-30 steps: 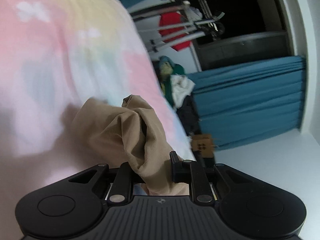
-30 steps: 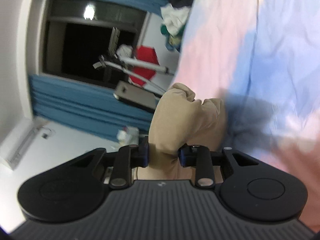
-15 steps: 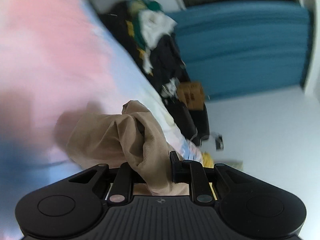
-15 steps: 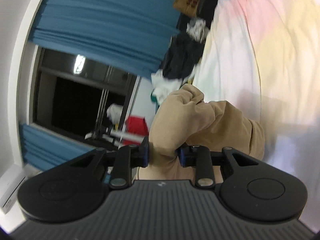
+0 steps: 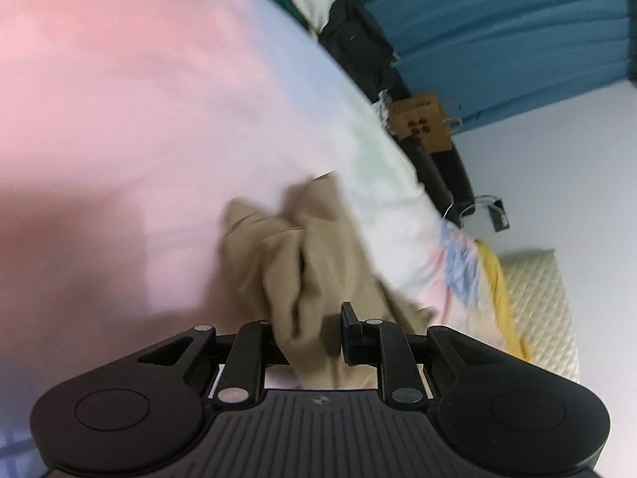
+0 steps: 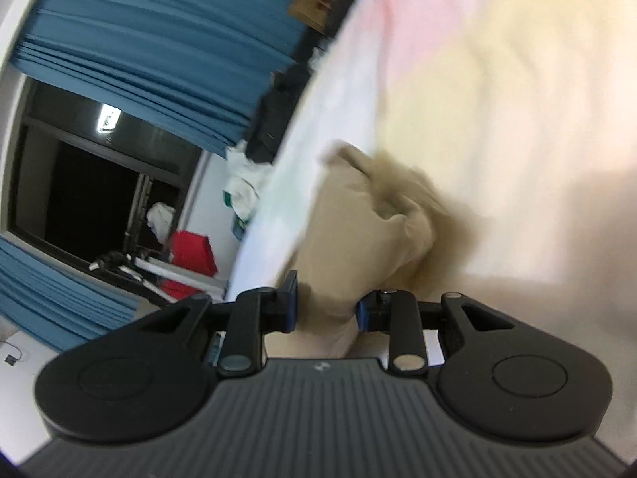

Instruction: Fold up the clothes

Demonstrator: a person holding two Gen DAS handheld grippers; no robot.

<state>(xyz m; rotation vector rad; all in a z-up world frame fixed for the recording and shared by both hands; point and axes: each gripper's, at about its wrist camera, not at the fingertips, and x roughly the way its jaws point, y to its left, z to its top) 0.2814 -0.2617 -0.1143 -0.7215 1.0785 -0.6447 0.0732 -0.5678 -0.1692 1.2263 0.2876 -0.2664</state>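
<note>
Pastel bedsheet (image 5: 159, 99) fills background, blurred; left gripper (image 5: 308, 332) and right gripper (image 6: 326, 306) each clamped on bunched tan garment (image 5: 302, 263)

The tan garment (image 5: 314, 275) is showing as soft, matt ribbed cloth. The left gripper (image 5: 308, 334) is looking like matt black plastic, and the pastel sheet (image 5: 159, 99) is reading as smooth cloth.

both grippers (image 5: 308, 336) (image 6: 326, 306) clamped on tan garment (image 5: 302, 255)
</note>
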